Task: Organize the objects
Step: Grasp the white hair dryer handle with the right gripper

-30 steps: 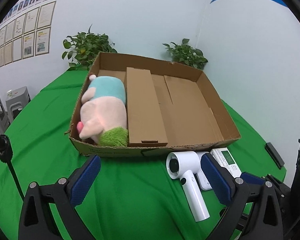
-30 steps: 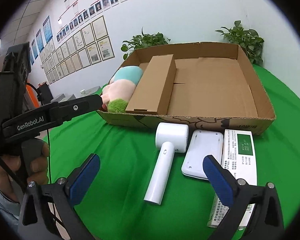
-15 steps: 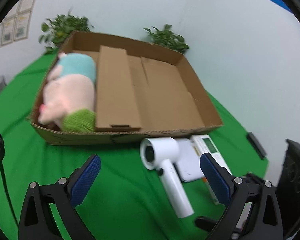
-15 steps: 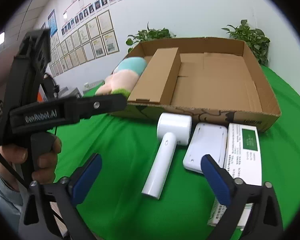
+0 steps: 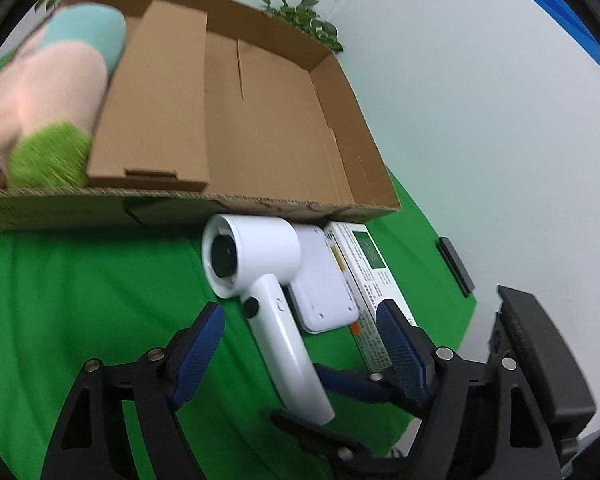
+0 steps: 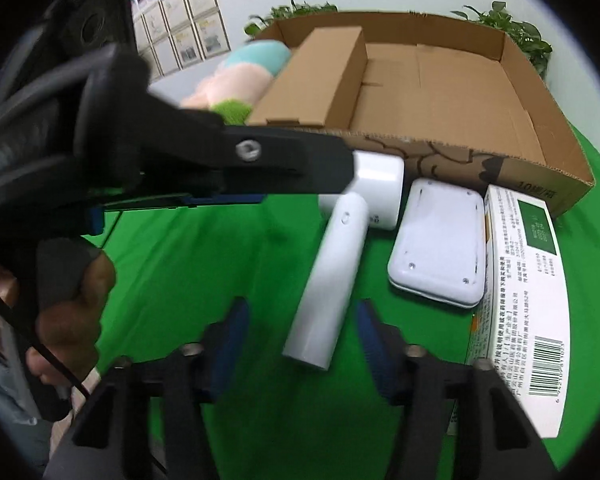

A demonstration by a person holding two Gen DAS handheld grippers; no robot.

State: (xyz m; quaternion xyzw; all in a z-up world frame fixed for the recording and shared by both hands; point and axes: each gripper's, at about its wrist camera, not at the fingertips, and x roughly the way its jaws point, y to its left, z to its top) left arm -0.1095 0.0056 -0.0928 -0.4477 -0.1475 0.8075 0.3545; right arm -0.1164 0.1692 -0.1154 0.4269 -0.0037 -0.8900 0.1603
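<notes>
A white hair dryer (image 5: 260,284) (image 6: 340,252) lies on the green cloth just in front of a cardboard tray (image 5: 260,204) (image 6: 500,160). My left gripper (image 5: 300,344) is open, its blue pads either side of the dryer's handle without touching it. My right gripper (image 6: 304,336) is open, with the handle's end between its pads. A white flat device (image 5: 320,280) (image 6: 440,240) and a white-green medicine box (image 5: 368,264) (image 6: 524,280) lie right of the dryer. The tray holds a plush pig (image 5: 48,84) (image 6: 236,80) and a brown carton (image 5: 160,100) (image 6: 320,76).
The left gripper's body (image 6: 180,152) crosses the right wrist view above the cloth, held by a hand (image 6: 72,300). A black flat object (image 5: 456,266) lies at the cloth's right edge. Potted plants (image 5: 304,20) stand behind the tray against the wall.
Both grippers have moved forward and down to the hair dryer. Both have narrowed but stay open, now straddling its handle.
</notes>
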